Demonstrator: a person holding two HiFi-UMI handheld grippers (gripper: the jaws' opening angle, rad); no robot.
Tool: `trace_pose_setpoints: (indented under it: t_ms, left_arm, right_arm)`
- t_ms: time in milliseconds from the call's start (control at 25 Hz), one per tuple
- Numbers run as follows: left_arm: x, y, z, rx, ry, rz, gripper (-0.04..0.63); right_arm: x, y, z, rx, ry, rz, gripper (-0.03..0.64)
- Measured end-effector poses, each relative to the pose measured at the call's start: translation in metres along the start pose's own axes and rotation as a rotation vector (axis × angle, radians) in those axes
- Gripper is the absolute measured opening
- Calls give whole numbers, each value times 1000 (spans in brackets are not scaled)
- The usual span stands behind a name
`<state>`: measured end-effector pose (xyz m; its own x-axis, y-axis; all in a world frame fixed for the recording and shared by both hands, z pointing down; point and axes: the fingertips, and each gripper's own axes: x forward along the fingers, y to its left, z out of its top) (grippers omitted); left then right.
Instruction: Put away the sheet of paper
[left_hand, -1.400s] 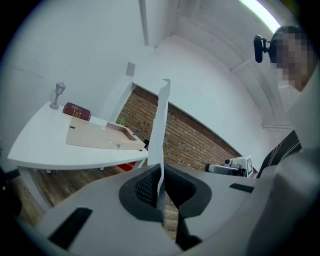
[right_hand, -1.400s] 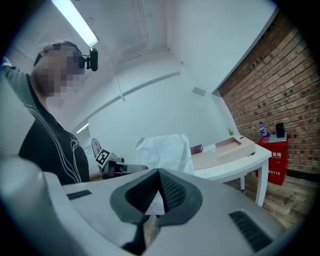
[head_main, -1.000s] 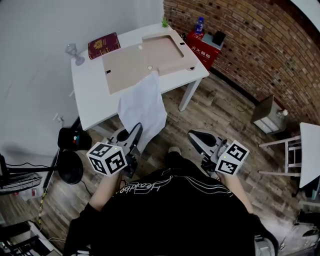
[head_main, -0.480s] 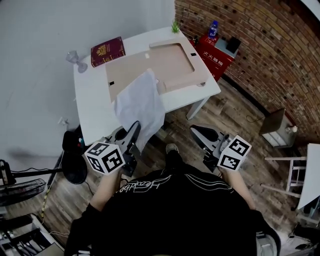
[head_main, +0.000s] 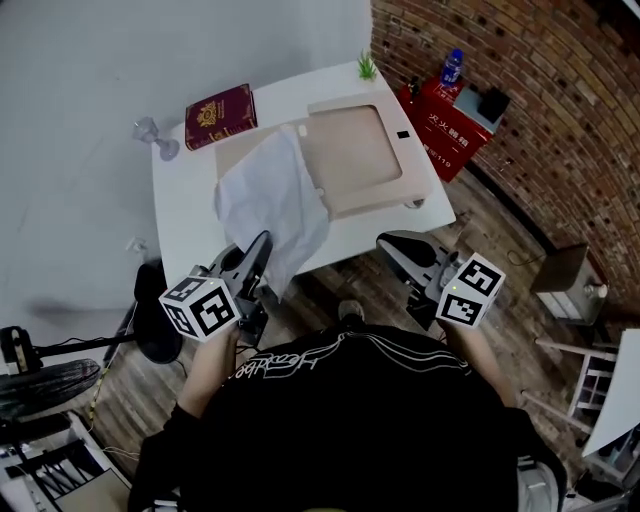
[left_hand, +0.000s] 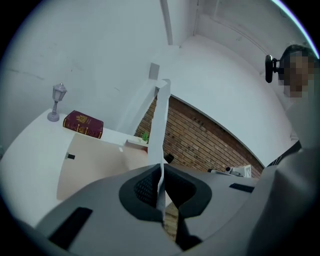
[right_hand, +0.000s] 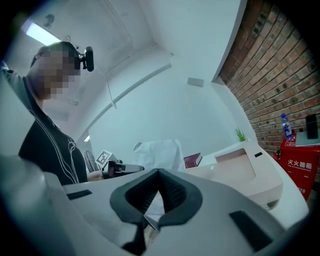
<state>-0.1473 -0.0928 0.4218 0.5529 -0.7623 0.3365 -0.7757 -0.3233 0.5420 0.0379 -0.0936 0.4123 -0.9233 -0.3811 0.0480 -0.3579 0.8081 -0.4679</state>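
A white sheet of paper (head_main: 270, 195) hangs up and away from my left gripper (head_main: 260, 248), which is shut on its near edge. The sheet droops over the front of the white table (head_main: 180, 225) and covers part of a tan board (head_main: 235, 155). To the right of the sheet, a tan shallow tray (head_main: 362, 150) lies on the table. In the left gripper view the paper (left_hand: 159, 125) shows edge-on, pinched between the pads of the left gripper (left_hand: 161, 175). My right gripper (head_main: 398, 250) hovers off the table's front right, shut and holding nothing; the right gripper view shows the right gripper (right_hand: 158, 176) with its pads together.
A dark red book (head_main: 220, 102) and a small lamp figure (head_main: 150, 132) stand at the table's back left, a green plant (head_main: 367, 68) at the back. A red box (head_main: 455, 115) with a bottle (head_main: 452, 65) sits by the brick wall. A fan (head_main: 40, 385) stands at the left.
The table has come nearer and lower in the head view. My left gripper has carried the paper forward, so that it now lies over the table's front. The right gripper keeps its place.
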Motion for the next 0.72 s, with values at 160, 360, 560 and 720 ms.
trace_pose_setpoints:
  t_ms: [160,360,560,720]
  left_arm:
    - [15,11,16,-19,-19,17,31]
    - [32,25,35,-57,-56,18,31]
    - [48,38,48,-105,-50,-3,32]
    - [60,42,55,-131,-41,-39,31]
  right_arm:
    - [5,-24,11,-9,3,13,2]
    - [14,-46,21,-7,15,22,3]
    - [26,-53,28,-11,25,25,3]
    - [31,-60,30,-5,24,3,3]
